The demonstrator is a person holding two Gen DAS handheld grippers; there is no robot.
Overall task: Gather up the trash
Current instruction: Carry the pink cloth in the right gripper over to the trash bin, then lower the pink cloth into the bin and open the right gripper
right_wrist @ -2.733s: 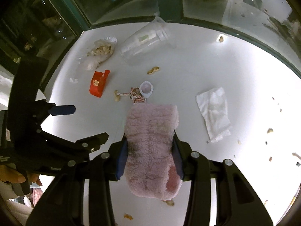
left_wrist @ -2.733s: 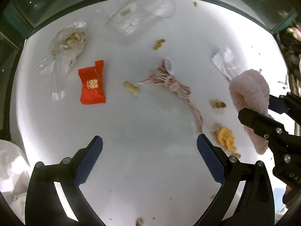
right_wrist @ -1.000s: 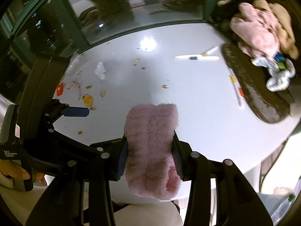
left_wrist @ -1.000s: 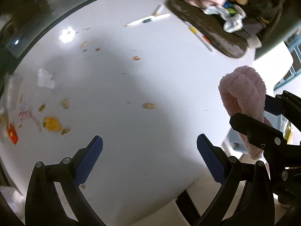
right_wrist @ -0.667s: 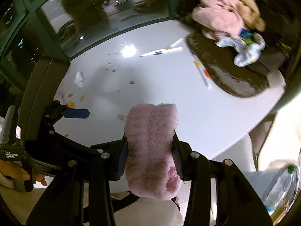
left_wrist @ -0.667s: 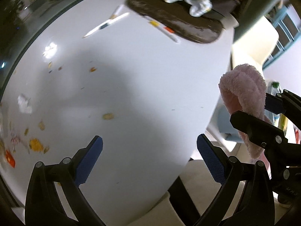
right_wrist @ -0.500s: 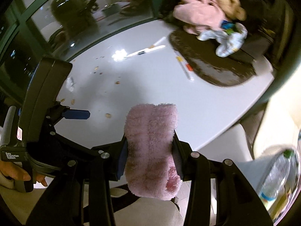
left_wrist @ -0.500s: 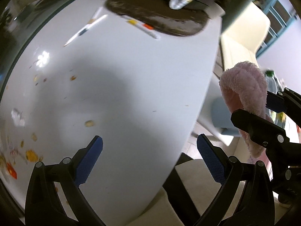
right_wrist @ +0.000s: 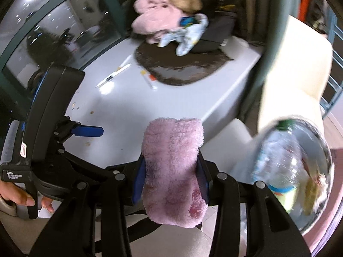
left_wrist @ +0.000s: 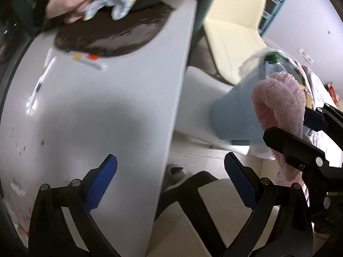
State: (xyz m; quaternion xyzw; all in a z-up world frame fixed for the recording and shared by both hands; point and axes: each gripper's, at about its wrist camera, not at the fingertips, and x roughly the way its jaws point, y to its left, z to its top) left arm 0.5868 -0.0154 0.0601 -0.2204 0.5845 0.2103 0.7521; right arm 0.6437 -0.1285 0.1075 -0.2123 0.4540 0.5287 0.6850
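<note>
My right gripper [right_wrist: 171,171] is shut on a pink fluffy cloth [right_wrist: 171,167], which sticks up between its blue pads. It hangs past the corner of the white table [right_wrist: 182,98]. To its right stands a pale blue bin [right_wrist: 295,171] with a clear liner; a plastic bottle [right_wrist: 276,150] with a green cap lies inside. In the left wrist view my left gripper [left_wrist: 171,182] stands wide open over the table's [left_wrist: 107,107] edge and holds nothing. The cloth [left_wrist: 278,107] and the bin [left_wrist: 233,115] are at its right. A few crumbs [left_wrist: 42,142] lie far left.
A dark brown mat [right_wrist: 182,68] with a heap of pink and beige clothes [right_wrist: 163,21] fills the table's far end, with pens [right_wrist: 115,75] beside it. A cream chair [left_wrist: 235,21] stands behind the bin. A hand [right_wrist: 21,199] holds the left gripper's handle.
Both grippers have swept across the table away from the littered end to its corner. The bin, bottle and chair have come into view. Neither grip has changed.
</note>
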